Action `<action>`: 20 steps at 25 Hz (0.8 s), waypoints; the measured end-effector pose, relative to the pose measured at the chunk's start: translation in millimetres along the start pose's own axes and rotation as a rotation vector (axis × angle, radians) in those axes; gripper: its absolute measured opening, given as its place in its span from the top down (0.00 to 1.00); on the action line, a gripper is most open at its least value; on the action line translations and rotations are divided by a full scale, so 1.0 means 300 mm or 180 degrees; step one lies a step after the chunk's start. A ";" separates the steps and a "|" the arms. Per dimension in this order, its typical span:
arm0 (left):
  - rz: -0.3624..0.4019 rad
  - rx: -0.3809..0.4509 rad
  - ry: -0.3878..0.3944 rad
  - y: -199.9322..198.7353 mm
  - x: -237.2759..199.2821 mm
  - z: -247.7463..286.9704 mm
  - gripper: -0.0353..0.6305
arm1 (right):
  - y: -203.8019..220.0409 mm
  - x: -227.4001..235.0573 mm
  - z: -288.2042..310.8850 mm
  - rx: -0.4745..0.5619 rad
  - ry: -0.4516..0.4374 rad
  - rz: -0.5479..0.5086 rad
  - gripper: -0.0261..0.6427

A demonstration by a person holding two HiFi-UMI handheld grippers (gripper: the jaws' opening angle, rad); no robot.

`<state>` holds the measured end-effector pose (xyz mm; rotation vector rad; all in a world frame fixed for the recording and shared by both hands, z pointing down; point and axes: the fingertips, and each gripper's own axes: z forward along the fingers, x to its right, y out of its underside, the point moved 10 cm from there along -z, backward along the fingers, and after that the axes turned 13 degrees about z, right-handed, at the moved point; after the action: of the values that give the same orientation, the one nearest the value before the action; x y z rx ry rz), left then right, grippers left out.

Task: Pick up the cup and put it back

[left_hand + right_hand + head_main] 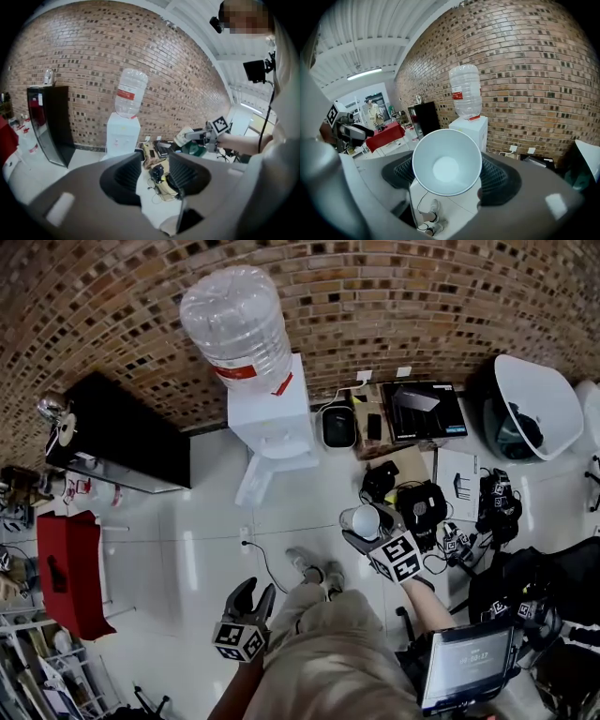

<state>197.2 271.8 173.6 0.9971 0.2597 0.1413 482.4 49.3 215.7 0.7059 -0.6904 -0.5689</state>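
In the right gripper view a white paper cup (446, 161) lies on its side with its empty mouth toward the camera, and my right gripper (446, 172) is shut on it with a ribbed pad on each side. The head view shows the cup (360, 519) held above the floor in front of the person, in the right gripper (364, 532). The cup (184, 136) also shows in the left gripper view, at the right. My left gripper (251, 594) hangs lower at the left, open, with only floor between its pads (127, 177).
A white water dispenser (274, 423) with a large clear bottle (236, 322) stands at the brick wall. A black cabinet (120, 432) and a red table (73, 573) are at the left. Boxes and cables (405, 423), a white chair (534, 401) and a screen (466, 667) crowd the right.
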 end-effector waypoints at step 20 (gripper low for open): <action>-0.0152 0.0549 0.0050 -0.107 -0.486 0.156 0.70 | -0.340 -0.217 0.340 -0.0138 -0.0094 -0.0426 0.38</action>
<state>70.3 182.2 192.7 1.1605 0.3136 0.0842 342.2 -10.9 173.9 0.7078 -0.6594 -0.7161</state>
